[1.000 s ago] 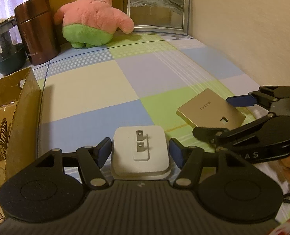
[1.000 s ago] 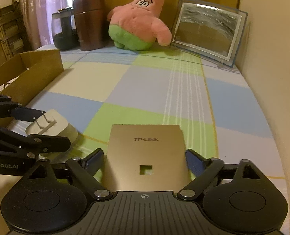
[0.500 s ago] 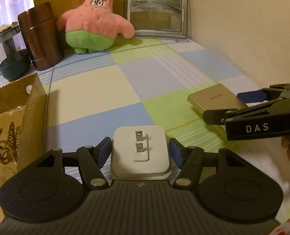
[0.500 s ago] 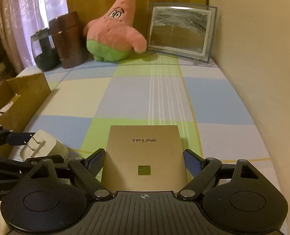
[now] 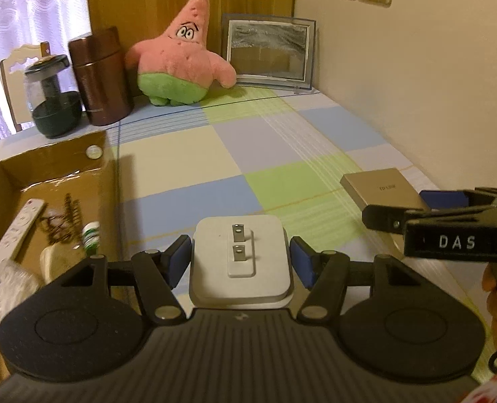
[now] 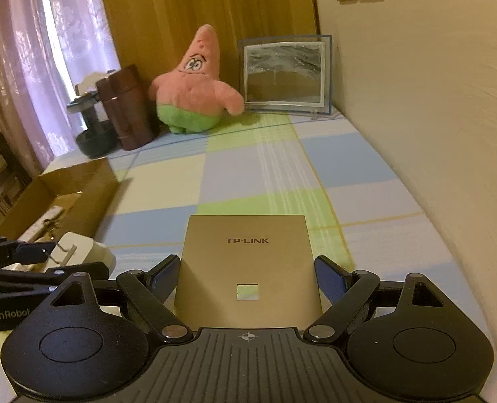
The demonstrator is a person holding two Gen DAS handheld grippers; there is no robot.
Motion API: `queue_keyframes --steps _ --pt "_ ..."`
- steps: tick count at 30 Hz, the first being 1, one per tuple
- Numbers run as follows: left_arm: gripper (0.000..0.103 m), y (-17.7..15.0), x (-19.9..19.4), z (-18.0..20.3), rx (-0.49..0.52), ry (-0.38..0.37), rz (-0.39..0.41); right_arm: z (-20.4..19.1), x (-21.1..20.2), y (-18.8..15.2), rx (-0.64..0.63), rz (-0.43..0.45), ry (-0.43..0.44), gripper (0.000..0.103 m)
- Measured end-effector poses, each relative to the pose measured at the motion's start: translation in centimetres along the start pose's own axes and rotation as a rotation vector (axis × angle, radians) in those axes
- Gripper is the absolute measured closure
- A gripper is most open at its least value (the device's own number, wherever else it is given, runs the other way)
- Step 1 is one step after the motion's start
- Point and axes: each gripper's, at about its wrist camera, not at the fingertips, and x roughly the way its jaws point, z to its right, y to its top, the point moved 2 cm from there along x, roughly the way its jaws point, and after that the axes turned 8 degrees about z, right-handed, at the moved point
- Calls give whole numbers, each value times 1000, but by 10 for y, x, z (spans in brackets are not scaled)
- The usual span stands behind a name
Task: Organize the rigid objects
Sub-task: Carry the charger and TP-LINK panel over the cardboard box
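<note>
checked cloth, both lifted higher, left hand-held gripper pinching white adapter, right hand-held gripper pinching gold panel

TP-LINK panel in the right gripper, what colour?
Matte gold TP-LINK panel with dark lettering and a small square cutout; clearest in the right wrist view.

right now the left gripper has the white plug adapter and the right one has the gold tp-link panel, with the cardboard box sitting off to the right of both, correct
Not quite. The left gripper is shut on the white plug adapter and the right gripper on the gold TP-LINK panel, but the cardboard box sits to the left of both, as the left wrist view shows.
</note>
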Motion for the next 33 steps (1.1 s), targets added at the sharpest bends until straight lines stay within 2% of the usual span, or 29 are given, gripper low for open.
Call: queue_keyframes --steps 8,17,25,33 --pt "44 -14 -60 -10 -36 20 10 -40 -55 -18 13 -1 27 20" --pt "44 -30 -114 -27 -72 54 26 -74 -92 -33 5 -11 48 20" --pt "44 -46 -149 -49 -108 92 35 -103 -109 -38 -29 -8 82 20" --pt "44 -59 -174 -80 -146 147 38 -137 -110 -41 -66 -19 135 20"
